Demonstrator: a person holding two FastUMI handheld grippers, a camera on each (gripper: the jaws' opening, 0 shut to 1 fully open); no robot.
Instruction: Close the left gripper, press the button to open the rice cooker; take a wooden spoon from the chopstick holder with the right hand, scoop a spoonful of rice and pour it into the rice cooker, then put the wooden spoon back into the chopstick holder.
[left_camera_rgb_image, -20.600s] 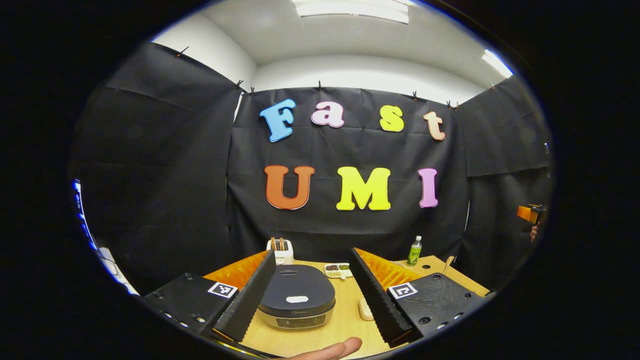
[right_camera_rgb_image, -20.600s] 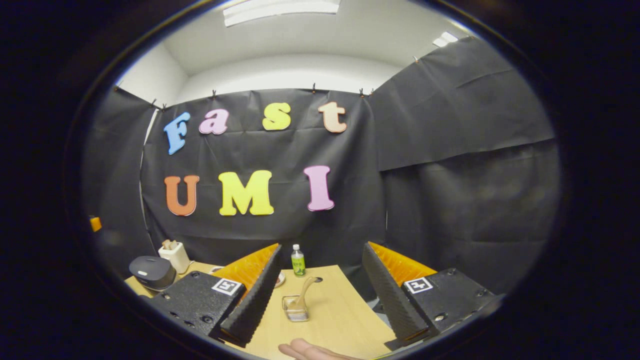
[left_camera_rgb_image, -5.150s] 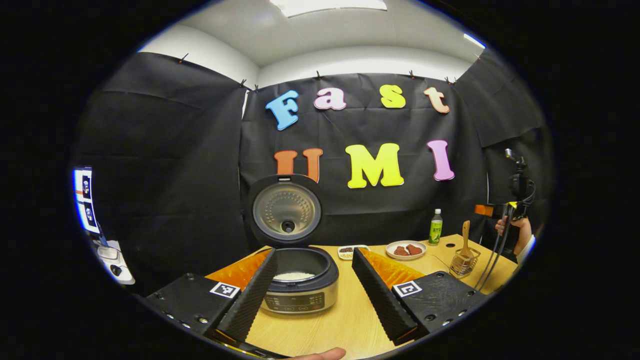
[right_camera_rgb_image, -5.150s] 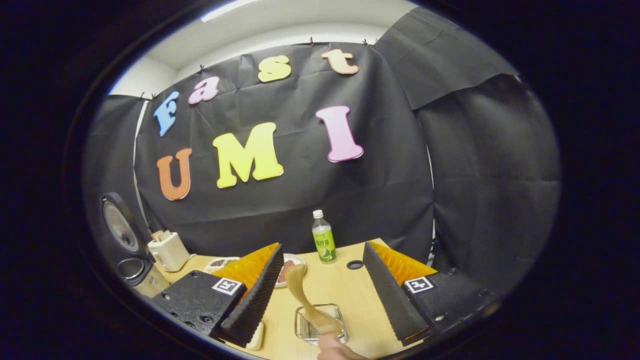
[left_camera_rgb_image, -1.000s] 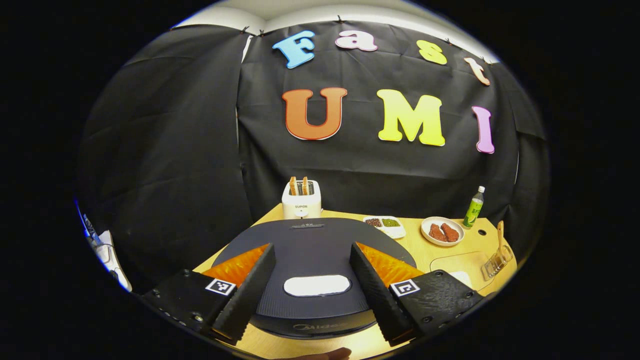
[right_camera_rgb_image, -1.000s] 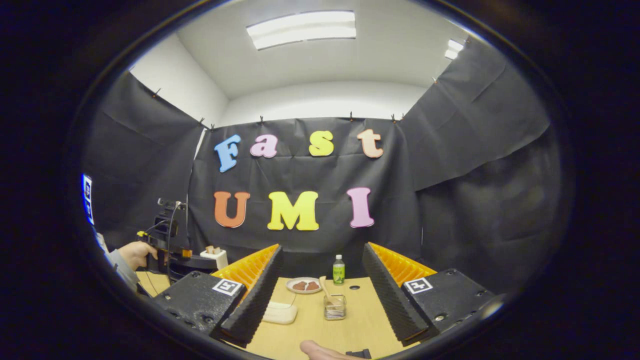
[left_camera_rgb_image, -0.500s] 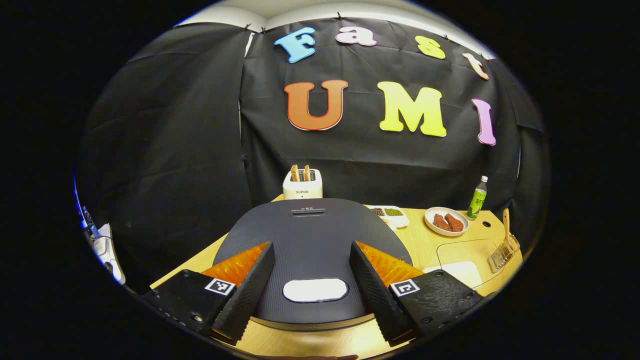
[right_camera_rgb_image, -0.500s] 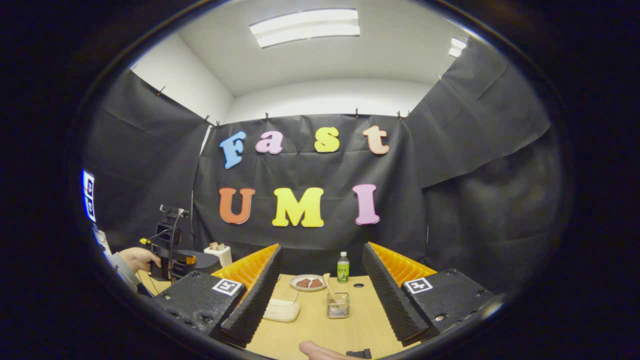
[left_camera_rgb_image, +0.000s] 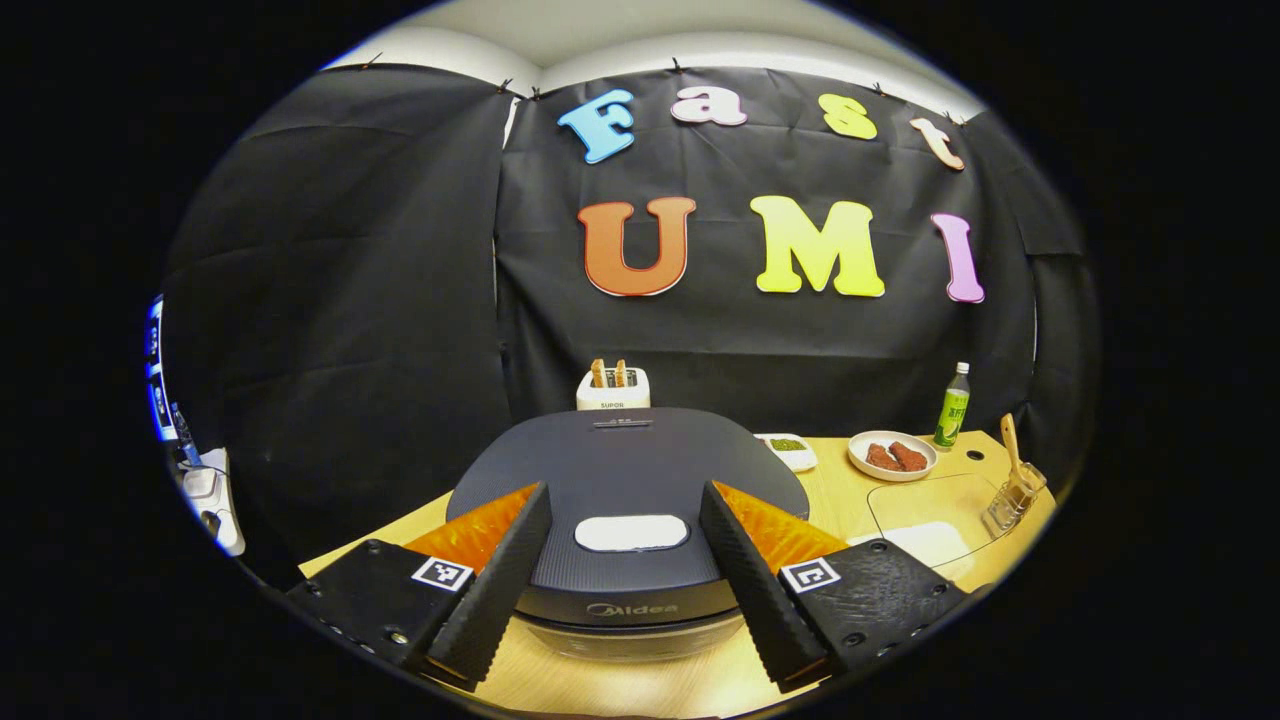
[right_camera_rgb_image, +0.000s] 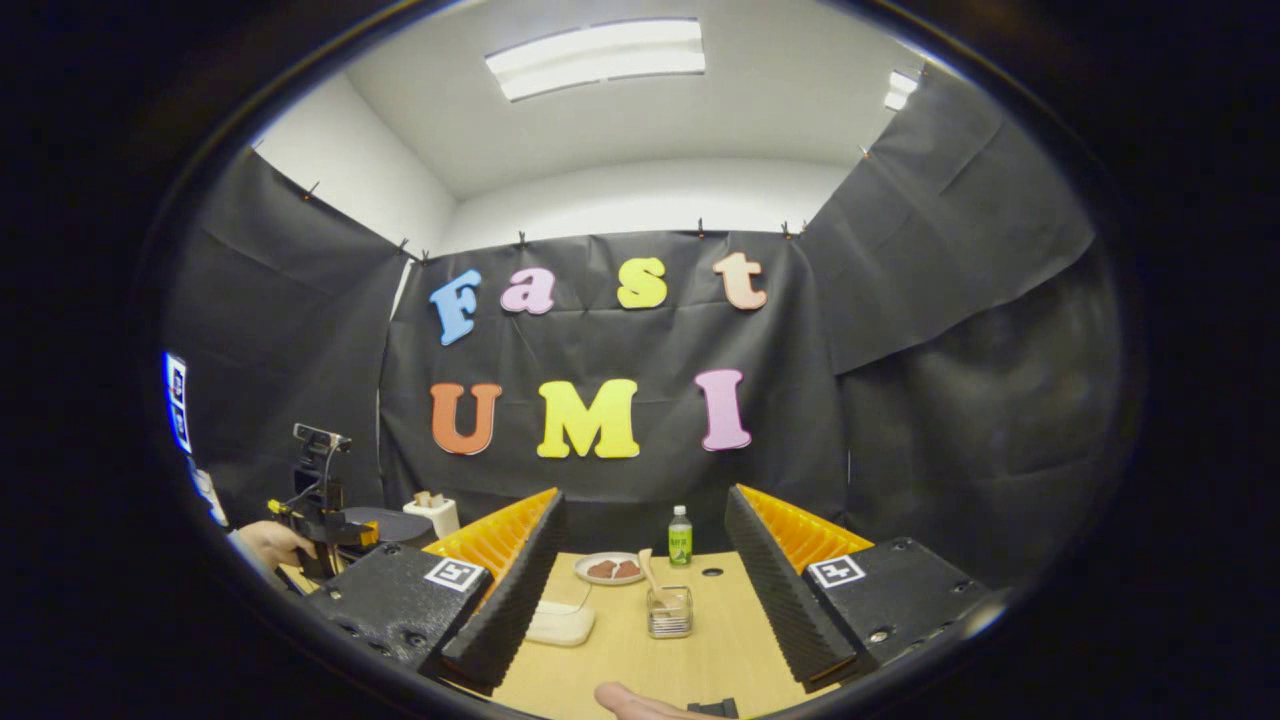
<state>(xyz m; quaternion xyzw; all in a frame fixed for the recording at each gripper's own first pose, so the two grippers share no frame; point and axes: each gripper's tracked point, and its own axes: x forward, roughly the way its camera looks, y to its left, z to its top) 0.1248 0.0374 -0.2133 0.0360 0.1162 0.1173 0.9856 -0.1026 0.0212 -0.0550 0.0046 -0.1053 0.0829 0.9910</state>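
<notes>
The dark rice cooker (left_camera_rgb_image: 625, 460) stands with its lid down, close in front in the left gripper view. Its white button (left_camera_rgb_image: 631, 533) lies between my left gripper's fingers. My left gripper (left_camera_rgb_image: 626, 490) is open and hangs just over the lid's front. At the right, the wooden spoon (left_camera_rgb_image: 1010, 440) stands in the clear chopstick holder (left_camera_rgb_image: 1015, 497), beside a clear box of rice (left_camera_rgb_image: 925, 535). My right gripper (right_camera_rgb_image: 645, 495) is open and empty, back from the holder (right_camera_rgb_image: 670, 612) and spoon (right_camera_rgb_image: 652, 577). A hand (right_camera_rgb_image: 262, 545) at the far left of the right gripper view holds the left gripper.
On the wooden table (left_camera_rgb_image: 840, 500) stand a white toaster (left_camera_rgb_image: 612, 388), a small dish of beans (left_camera_rgb_image: 788, 448), a plate of meat (left_camera_rgb_image: 892, 455) and a green bottle (left_camera_rgb_image: 952, 405). The rice box (right_camera_rgb_image: 560, 622) lies left of the holder. Black cloth walls close the back.
The cooker's lid, open five seconds ago, is down. In the last second my left gripper drew back a little from the lid. The right gripper has barely moved.
</notes>
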